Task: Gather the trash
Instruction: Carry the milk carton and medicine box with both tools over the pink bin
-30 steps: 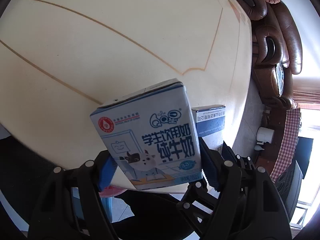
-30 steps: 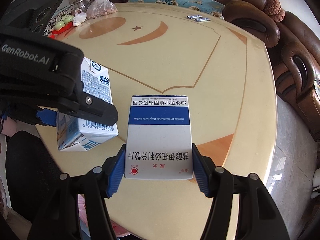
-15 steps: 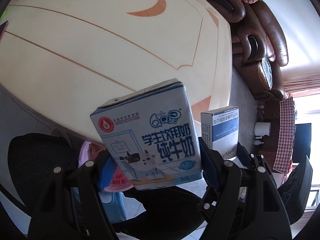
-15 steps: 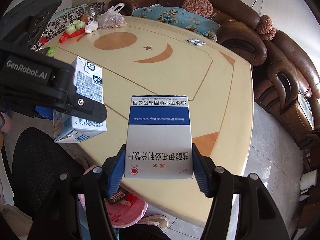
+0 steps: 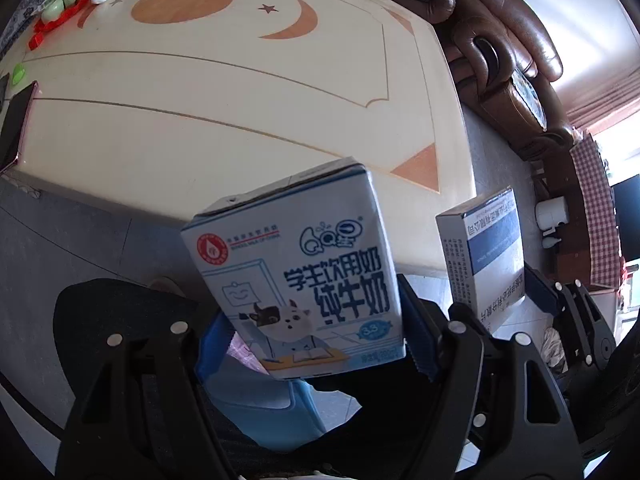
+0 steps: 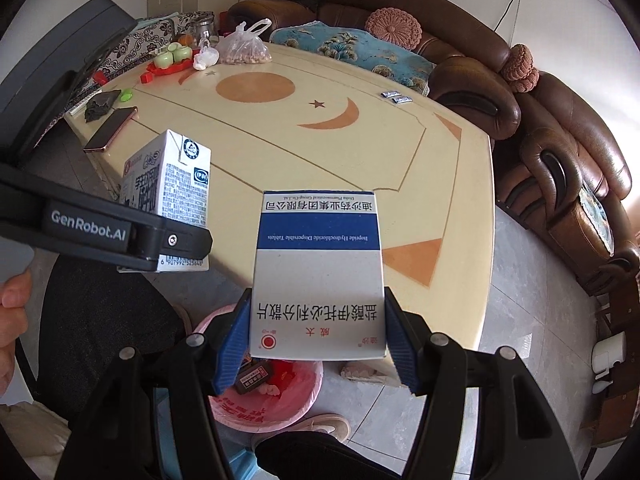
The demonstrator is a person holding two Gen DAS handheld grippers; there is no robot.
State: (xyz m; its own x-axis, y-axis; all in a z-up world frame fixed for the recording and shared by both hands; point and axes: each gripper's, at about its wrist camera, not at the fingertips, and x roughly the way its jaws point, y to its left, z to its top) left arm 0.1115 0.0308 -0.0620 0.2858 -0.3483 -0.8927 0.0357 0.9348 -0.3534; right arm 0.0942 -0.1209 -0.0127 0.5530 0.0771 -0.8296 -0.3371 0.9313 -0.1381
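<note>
My left gripper is shut on a white and blue milk carton, held in the air off the near edge of the cream table. The same carton shows at the left of the right wrist view, clamped by the left gripper's black finger. My right gripper is shut on a white and blue medicine box; that box appears to the right in the left wrist view. Under the right gripper stands a bin with a pink bag holding some trash.
A phone, a dark cloth, green and red items, a plastic bag of nuts and two small packets lie on the table. Brown leather sofas curve behind. A black chair and a shoe are below.
Both grippers have pulled back and up from the table with their boxes. More of the tabletop, the floor and the pink bin has come into sight.
</note>
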